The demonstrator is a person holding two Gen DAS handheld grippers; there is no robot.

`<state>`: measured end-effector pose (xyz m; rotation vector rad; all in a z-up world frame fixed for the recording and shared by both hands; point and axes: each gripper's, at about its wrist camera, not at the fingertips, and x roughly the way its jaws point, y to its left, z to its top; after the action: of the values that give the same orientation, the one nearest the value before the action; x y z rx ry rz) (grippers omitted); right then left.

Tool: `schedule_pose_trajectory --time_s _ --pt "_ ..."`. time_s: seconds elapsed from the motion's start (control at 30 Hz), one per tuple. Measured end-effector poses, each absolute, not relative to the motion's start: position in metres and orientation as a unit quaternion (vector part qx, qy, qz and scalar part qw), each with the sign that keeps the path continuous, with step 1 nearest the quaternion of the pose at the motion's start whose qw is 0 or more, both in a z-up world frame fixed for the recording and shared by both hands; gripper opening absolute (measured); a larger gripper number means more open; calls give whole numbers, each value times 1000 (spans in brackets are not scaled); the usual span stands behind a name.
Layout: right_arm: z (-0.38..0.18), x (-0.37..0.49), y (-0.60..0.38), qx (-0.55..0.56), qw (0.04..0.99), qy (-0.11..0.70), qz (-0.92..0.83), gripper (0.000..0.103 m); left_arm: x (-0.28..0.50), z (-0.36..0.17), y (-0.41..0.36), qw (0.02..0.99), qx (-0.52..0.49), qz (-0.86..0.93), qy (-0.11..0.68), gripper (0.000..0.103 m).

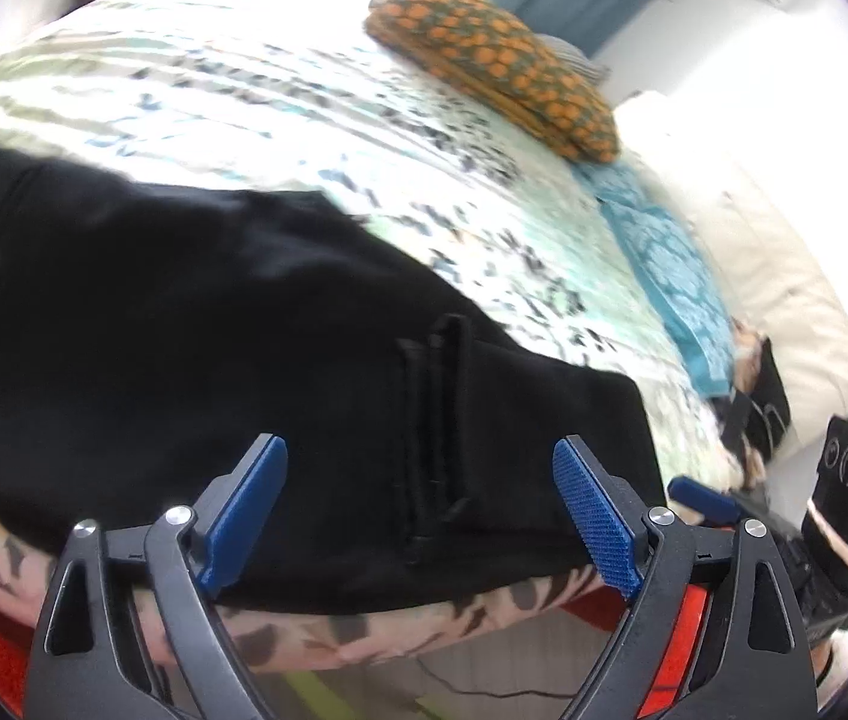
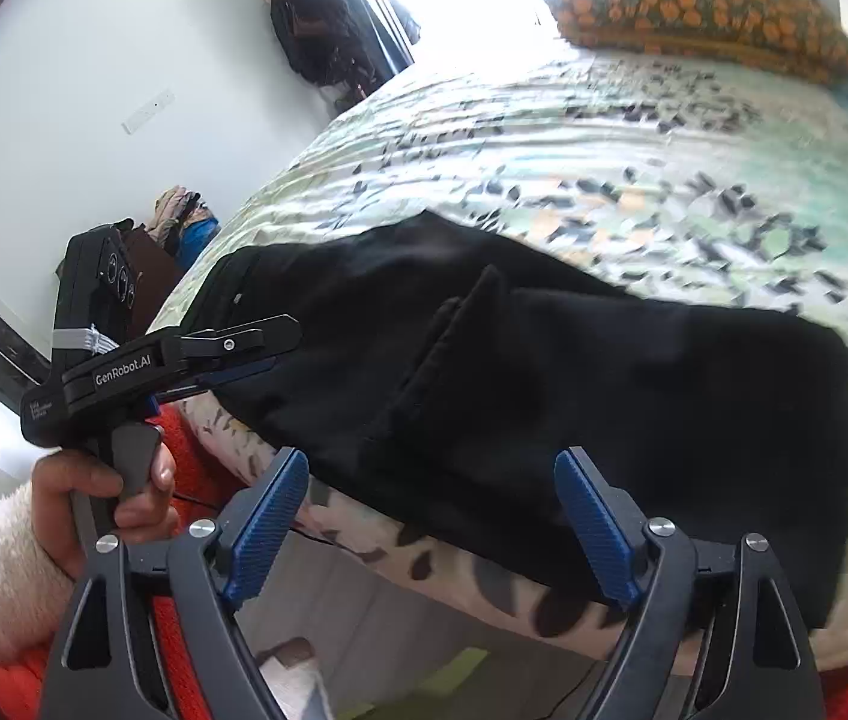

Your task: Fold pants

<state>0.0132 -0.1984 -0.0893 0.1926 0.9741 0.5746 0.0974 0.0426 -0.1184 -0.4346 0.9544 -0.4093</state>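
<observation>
Here, left wrist view: left gripper (image 1: 420, 516) spread wide, gripping nothing; black pants (image 1: 213, 372) on patterned bedspread (image 1: 303, 102) just beyond fingertips. Right wrist view: right gripper (image 2: 431, 531) equally wide, empty; pants (image 2: 574, 396) folded, ahead between fingers.

We count one pair of black pants (image 1: 195, 324), two grippers, one orange patterned pillow (image 1: 502, 66), one blue cloth (image 1: 664, 264).

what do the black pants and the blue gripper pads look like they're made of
Black pants: soft matte woven cloth, likely cotton; it drapes and shows stitched seams.
Blue pads: hard plastic or rubber; their faces carry a fine moulded grid texture.
</observation>
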Motion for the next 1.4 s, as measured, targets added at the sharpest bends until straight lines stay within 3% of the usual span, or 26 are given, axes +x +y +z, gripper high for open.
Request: schedule_pose_trajectory --time_s 0.07,0.13,0.3,0.4,0.43,0.63,0.8,1.0,1.07,1.13,1.23,1.4 --pt "-81 0 -224 89 862 438 241 92 101 -117 4 846 -139 -227 462 79" --pt "-81 -5 -248 100 874 427 208 93 109 -127 -21 839 -103 -226 484 61" --pt "-82 0 -286 157 881 415 167 93 120 -153 -38 821 -87 -198 528 44" --pt "-83 -1 -293 161 881 412 165 93 118 -157 -43 819 -72 -194 535 13" --pt "-85 -1 -295 164 879 415 167 93 109 -156 -40 820 -78 -190 535 12" --pt "-80 1 -310 179 888 396 148 93 80 -124 -16 839 -79 -174 509 11" --pt "-95 15 -318 168 882 428 101 93 75 -146 -5 834 -58 -147 529 12" --pt "-175 46 -271 -45 817 572 57 93 77 -151 -13 834 -32 -140 532 13" --pt "-176 45 -277 -25 825 563 46 95 77 -147 -6 836 -40 -128 533 23" --pt "-171 45 -277 -39 827 558 46 95 74 -136 3 851 -58 -101 512 49" --pt "-170 40 -275 -47 831 553 39 96 66 -105 9 890 -71 -98 439 72" --pt "-168 43 -281 -25 826 561 40 98 70 -101 -37 887 -31 -196 417 74"
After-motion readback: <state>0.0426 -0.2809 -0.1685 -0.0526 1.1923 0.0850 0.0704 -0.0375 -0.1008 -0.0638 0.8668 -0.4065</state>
